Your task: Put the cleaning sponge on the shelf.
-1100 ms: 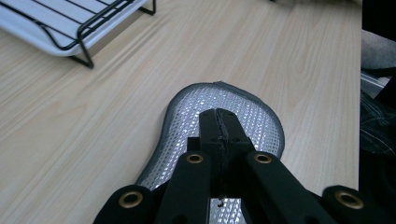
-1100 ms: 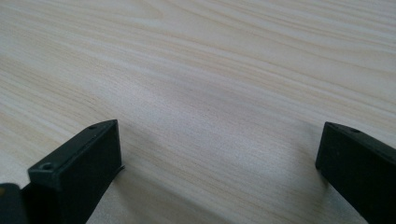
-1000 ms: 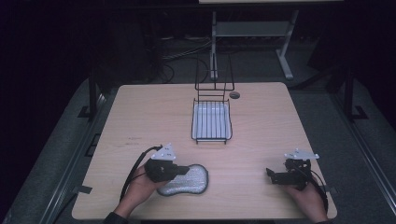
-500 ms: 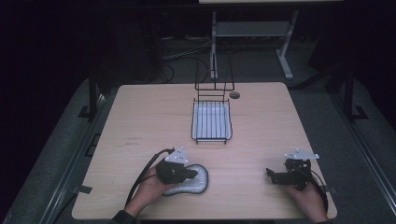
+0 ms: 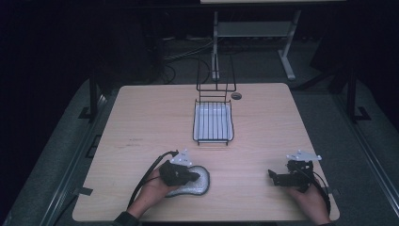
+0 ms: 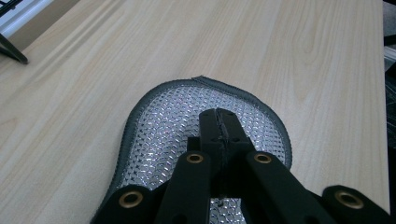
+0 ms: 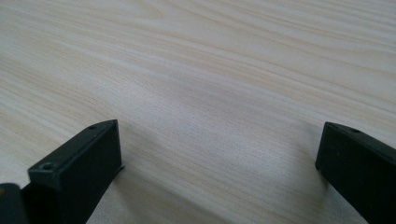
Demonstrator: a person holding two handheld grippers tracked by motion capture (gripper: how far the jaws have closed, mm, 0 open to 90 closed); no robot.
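Moved rightward over the silver mesh pad (image 5: 190, 181) near the counter's (image 5: 155, 117) front edge, the left tool (image 6: 219, 122) is being pressed closed on it; the right tool (image 5: 274, 178) is being held wide open, empty.

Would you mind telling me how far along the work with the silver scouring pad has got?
It looks early. Done: the left gripper has its jaws together, over the silver mesh scouring pad; a pinch on it cannot be confirmed. In hand: the pad lies flat on the wooden table. Left: lifting and moving it, perhaps to the wire rack, though that is a guess. The right gripper rests open, empty.
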